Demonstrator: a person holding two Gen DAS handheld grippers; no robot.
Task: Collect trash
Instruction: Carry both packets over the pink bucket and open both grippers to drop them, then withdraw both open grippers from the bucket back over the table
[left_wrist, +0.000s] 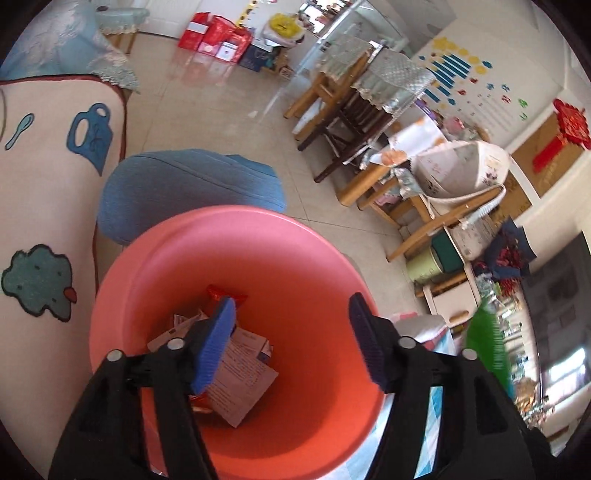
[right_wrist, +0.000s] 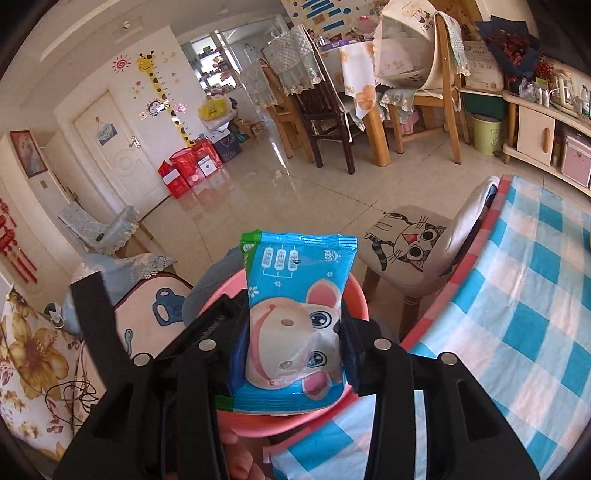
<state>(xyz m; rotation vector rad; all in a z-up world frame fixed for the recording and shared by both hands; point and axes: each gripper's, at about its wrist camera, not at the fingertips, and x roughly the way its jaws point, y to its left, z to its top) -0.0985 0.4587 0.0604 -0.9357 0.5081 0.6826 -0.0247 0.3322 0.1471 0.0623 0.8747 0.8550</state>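
Right gripper (right_wrist: 295, 343) clamping blue cartoon-mouse wipes packet (right_wrist: 295, 325): centre over round pink plastic bin (left_wrist: 236, 314), then release; left gripper (left_wrist: 291, 339) wide, empty.

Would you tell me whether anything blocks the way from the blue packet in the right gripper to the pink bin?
Nothing visible does. The right gripper holds the blue packet directly above the pink bin, whose open mouth holds only paper trash.

A cat-print stool (right_wrist: 410, 247) is standing just beside the checked tablecloth (right_wrist: 524, 314). Red gift bags (right_wrist: 188, 168) are sitting near what is probably a door (right_wrist: 114, 147).
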